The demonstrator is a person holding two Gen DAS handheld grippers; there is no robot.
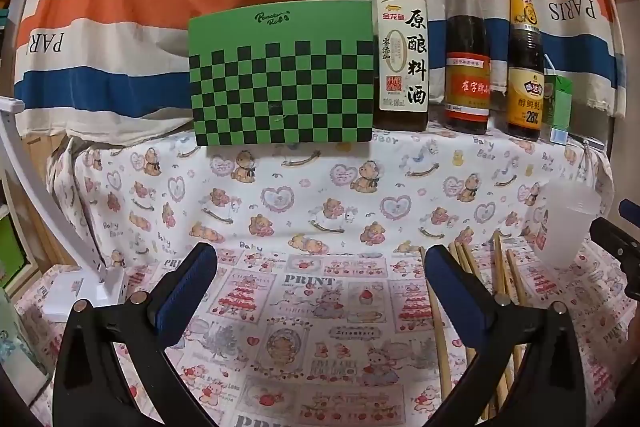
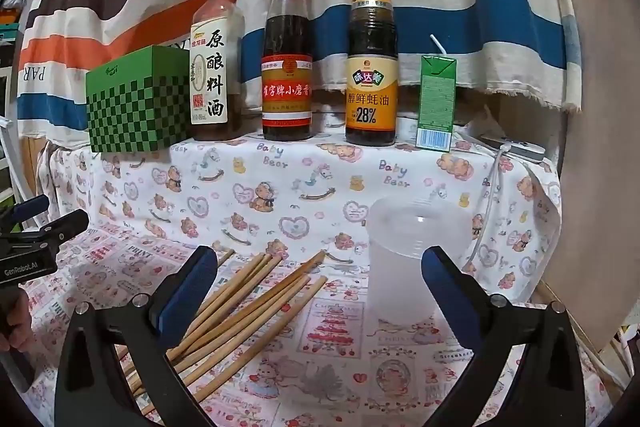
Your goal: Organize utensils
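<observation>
Several wooden chopsticks (image 2: 248, 307) lie loose in a fan on the printed tablecloth, partly between and left of my right gripper's fingers. A translucent plastic cup (image 2: 412, 251) stands upright just right of them. My right gripper (image 2: 320, 283) is open and empty, low over the chopsticks and cup. My left gripper (image 1: 320, 279) is open and empty over bare cloth. In the left wrist view the chopsticks (image 1: 504, 271) and the cup (image 1: 568, 227) lie to its right. The left gripper also shows in the right wrist view (image 2: 52, 223) at the far left.
Along the raised back shelf stand a green checkered box (image 1: 284, 75), three sauce bottles (image 2: 288, 47) and a green drink carton (image 2: 436, 103). A white lamp base (image 1: 84, 291) sits at the left. A white power strip (image 2: 516, 147) with cable lies at the right.
</observation>
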